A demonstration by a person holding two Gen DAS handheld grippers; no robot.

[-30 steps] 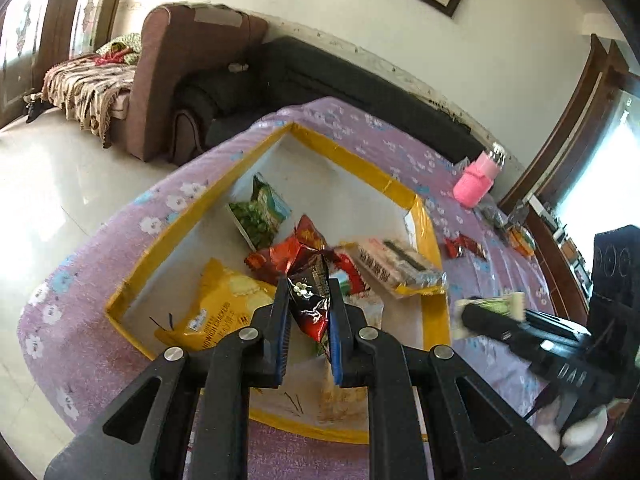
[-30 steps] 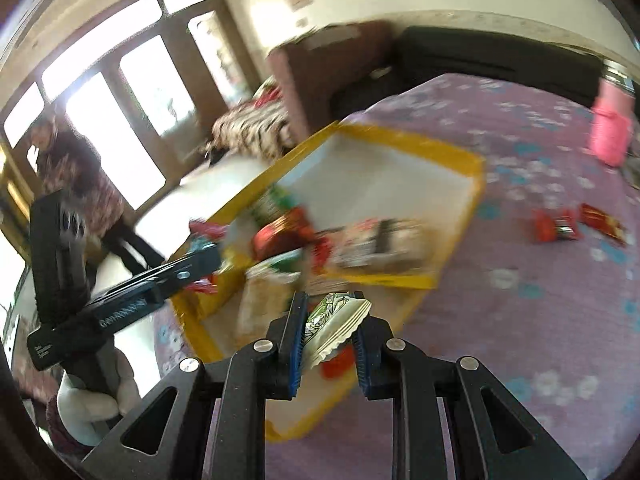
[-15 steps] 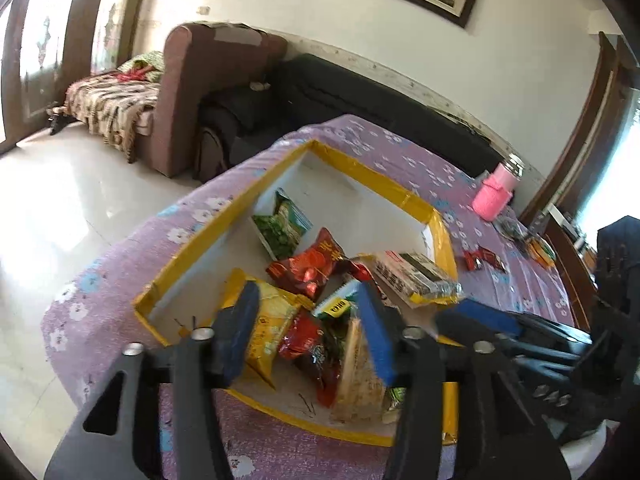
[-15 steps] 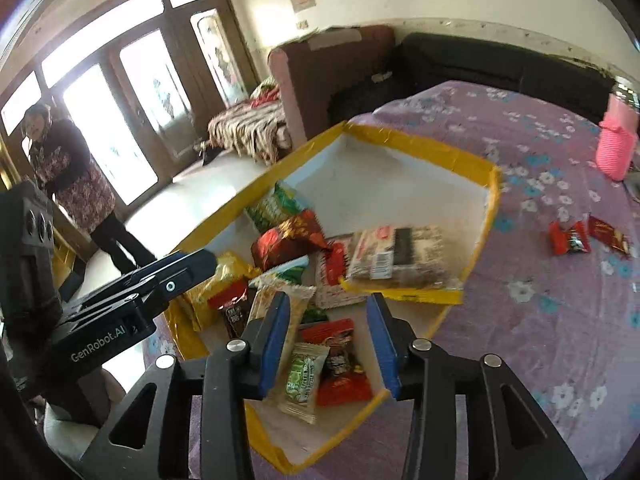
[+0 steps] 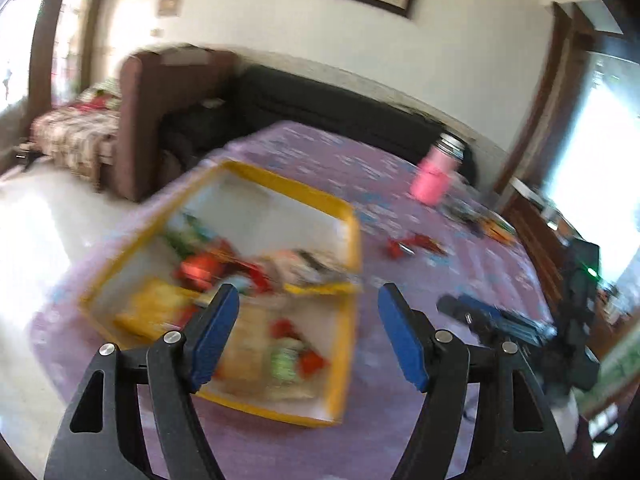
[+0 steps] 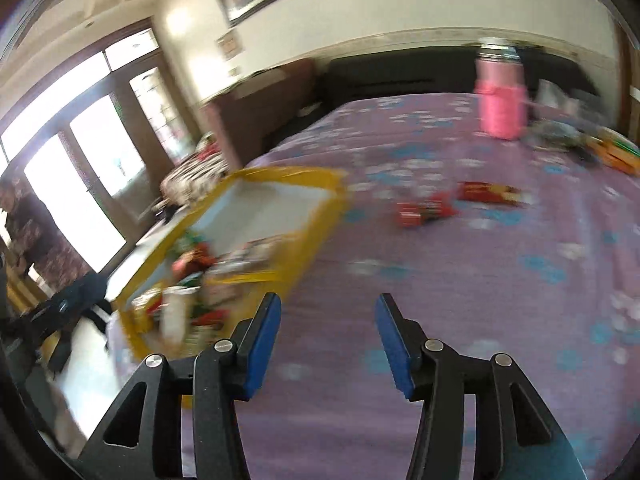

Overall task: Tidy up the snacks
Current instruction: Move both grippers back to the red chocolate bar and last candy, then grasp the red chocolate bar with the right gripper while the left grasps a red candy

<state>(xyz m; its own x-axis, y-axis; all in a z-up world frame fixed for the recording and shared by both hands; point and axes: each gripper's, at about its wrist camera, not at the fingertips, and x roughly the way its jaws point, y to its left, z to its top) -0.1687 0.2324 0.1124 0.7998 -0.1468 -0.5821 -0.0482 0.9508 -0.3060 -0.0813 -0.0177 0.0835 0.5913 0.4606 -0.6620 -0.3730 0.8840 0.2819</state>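
Both views smeared by motion blur; fine detail on wrappers unreadable

Left gripper (image 5: 308, 300): blue pads spread wide, nothing between them. It hangs above the near right corner of the yellow-rimmed tray (image 5: 347, 216), over the purple floral tablecloth (image 5: 460, 264). Right gripper (image 6: 326, 312): pads also spread wide, nothing held, positioned over bare cloth just right of the tray (image 6: 320, 178). The right gripper's dark body also shows at the right side of the left wrist view (image 5: 496, 320).

Snacks: a mixed pile of packets (image 5: 240, 276) lies inside the tray, bunched toward its near half; a yellow bag (image 5: 152, 308) sits at the tray's near left, a green packet (image 5: 286, 360) and red ones near the front edge. One flat packet (image 5: 316, 268) rests across the tray's right rim. Far half of the tray shows white floor.

Outside the tray: two red snack packets (image 6: 426, 210) lie on the cloth, well apart from the tray; the second (image 6: 488, 192) just beyond the first. More blurred items (image 6: 616, 152) at the far right edge of the table.

Pink bottle (image 6: 500, 100) with metal cap stands upright toward the far side. Brown sofa (image 5: 160, 92) beyond the table
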